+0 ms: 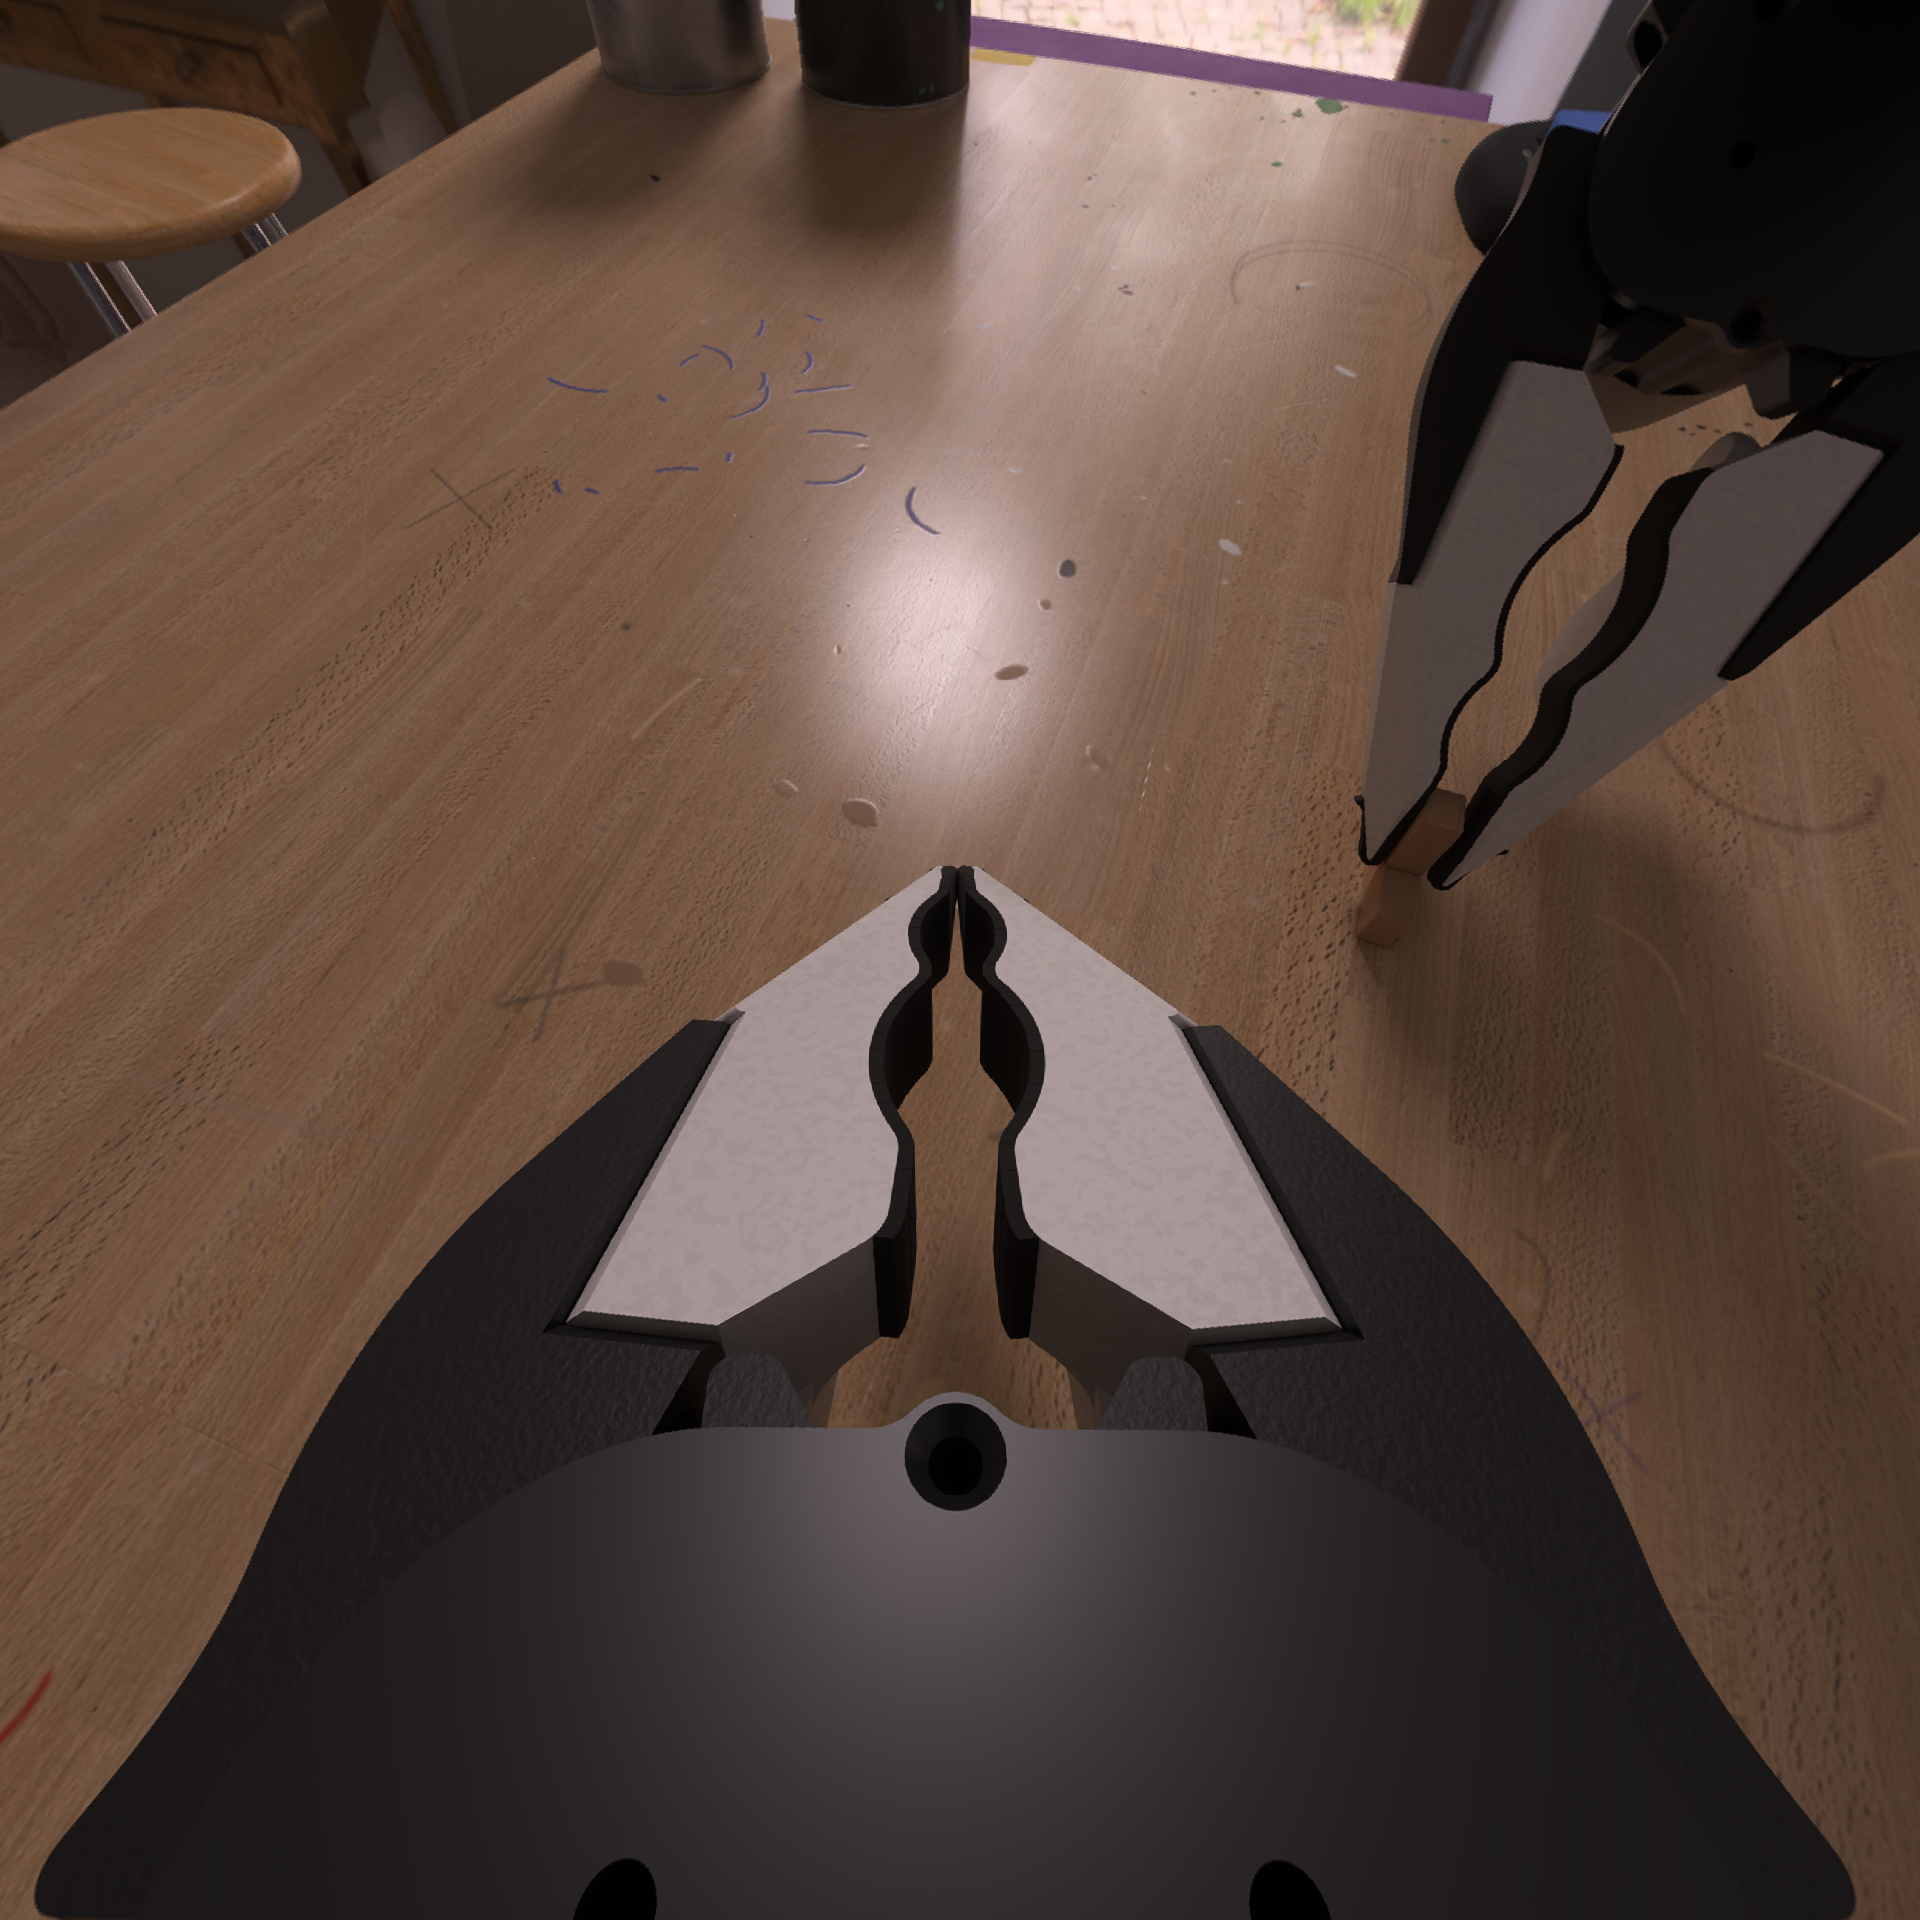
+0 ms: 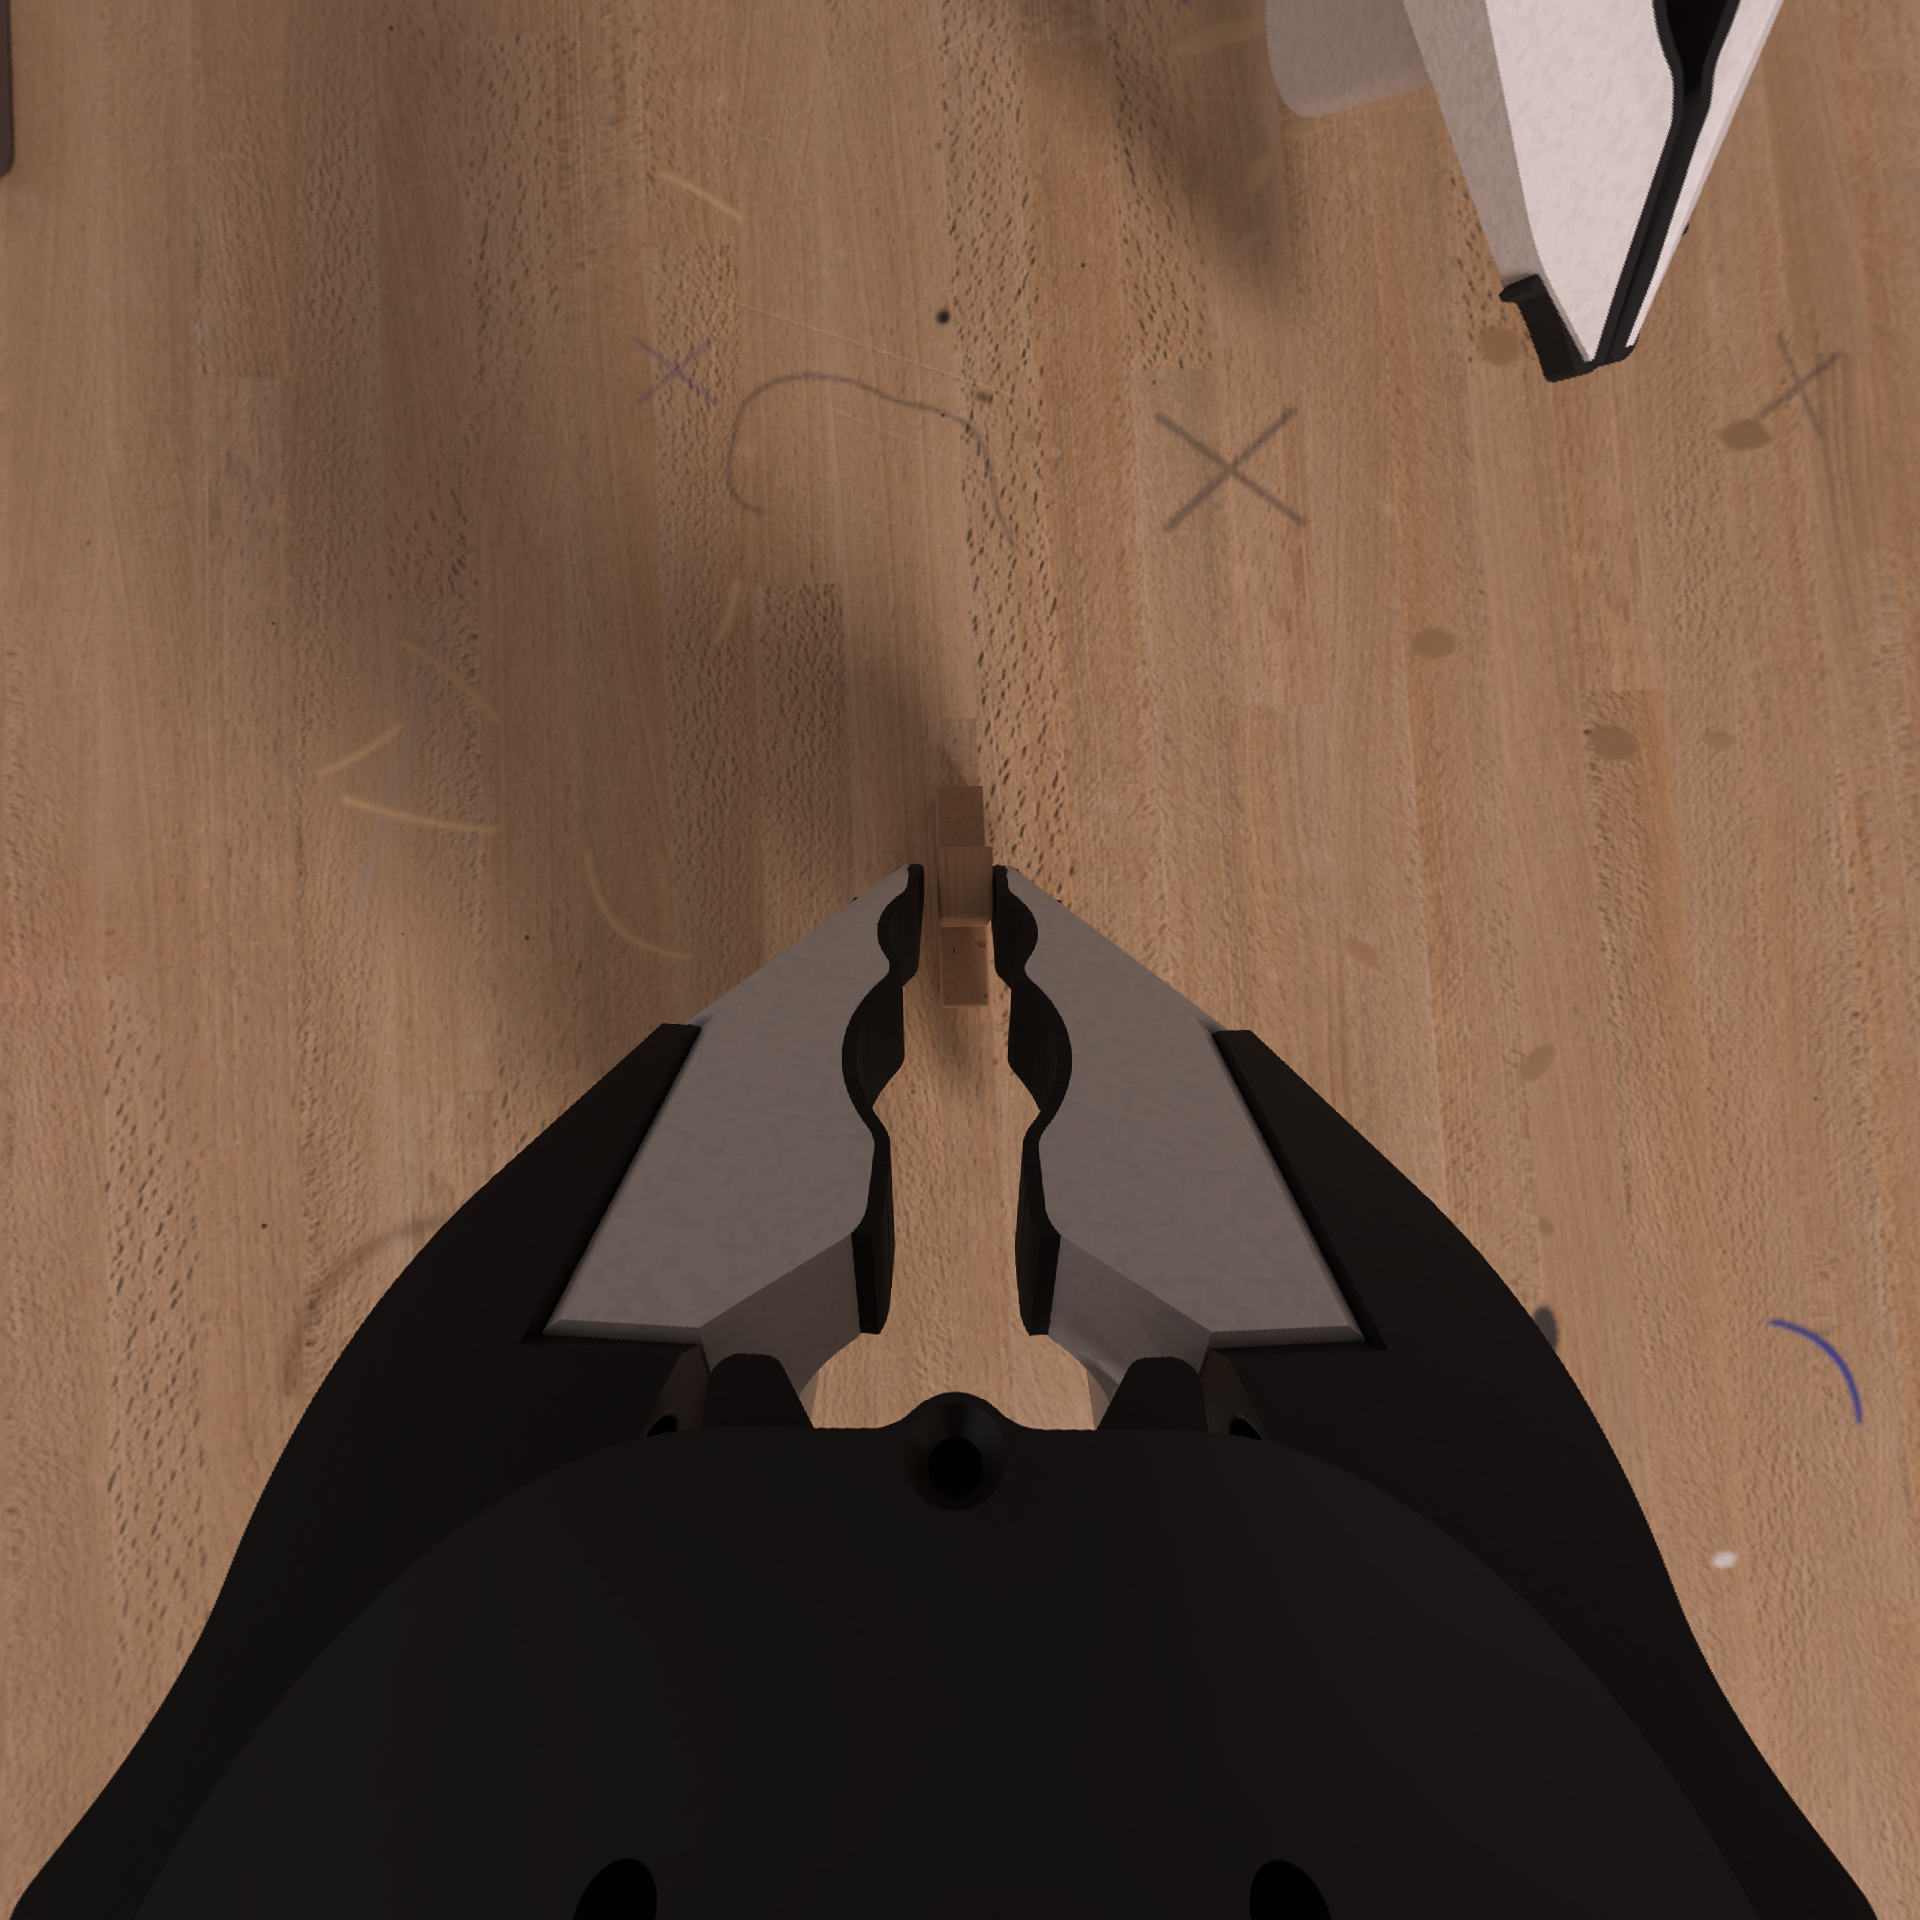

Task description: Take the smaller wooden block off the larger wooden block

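Observation:
In the left wrist view, my right gripper (image 1: pixel 1415 857) comes down from the upper right, and its fingertips clasp the smaller wooden block (image 1: pixel 1437 821). That block sits on top of the larger wooden block (image 1: pixel 1387 912), which stands on the table. In the right wrist view I look straight down: the right gripper (image 2: pixel 956 875) holds the smaller block (image 2: pixel 961 888) between its tips, and the larger block (image 2: pixel 962 977) sticks out below and beyond it. My left gripper (image 1: pixel 954 873) is shut and empty, hovering over bare table to the left of the blocks; its tip also shows in the right wrist view (image 2: pixel 1584 348).
The wooden table (image 1: pixel 520 727) bears pen marks and paint spots. A metal can (image 1: pixel 675 42) and a dark can (image 1: pixel 883 52) stand at the far edge beside a purple strip (image 1: pixel 1226 57). A round stool (image 1: pixel 145 177) stands off the table's left. A pale round object (image 2: pixel 1340 62) lies near the left gripper.

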You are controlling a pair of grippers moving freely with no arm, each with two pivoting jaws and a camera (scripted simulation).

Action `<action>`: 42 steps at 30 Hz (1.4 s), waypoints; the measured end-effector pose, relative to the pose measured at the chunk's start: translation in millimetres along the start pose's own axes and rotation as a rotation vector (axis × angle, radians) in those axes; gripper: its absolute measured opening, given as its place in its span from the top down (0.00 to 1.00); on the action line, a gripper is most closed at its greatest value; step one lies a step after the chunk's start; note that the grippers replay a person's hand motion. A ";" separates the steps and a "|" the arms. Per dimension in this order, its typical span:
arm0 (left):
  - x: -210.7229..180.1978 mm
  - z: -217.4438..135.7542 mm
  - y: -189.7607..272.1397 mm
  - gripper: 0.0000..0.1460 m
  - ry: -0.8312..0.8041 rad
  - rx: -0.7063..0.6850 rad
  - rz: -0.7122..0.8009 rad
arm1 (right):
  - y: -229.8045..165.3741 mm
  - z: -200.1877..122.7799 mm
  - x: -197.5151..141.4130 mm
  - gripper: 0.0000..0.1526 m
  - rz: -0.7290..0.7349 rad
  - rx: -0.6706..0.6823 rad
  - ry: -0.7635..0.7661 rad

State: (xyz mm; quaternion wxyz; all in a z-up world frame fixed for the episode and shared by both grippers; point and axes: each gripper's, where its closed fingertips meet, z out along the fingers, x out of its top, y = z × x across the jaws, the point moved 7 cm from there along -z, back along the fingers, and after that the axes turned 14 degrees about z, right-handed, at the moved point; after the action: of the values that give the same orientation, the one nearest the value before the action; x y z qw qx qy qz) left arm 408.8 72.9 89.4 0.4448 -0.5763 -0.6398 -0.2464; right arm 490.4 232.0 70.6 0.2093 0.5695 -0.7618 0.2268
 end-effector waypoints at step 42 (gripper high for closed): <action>-5.7 7.3 7.2 0.98 -0.061 -0.065 0.025 | 49.4 -19.7 35.1 0.94 -0.525 0.145 -0.235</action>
State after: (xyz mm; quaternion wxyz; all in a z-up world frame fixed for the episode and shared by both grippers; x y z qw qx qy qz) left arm 413.3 77.5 79.7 0.4092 -0.6056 -0.6374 -0.2439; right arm 434.8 228.7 101.6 0.1299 0.7828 -0.5894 0.1513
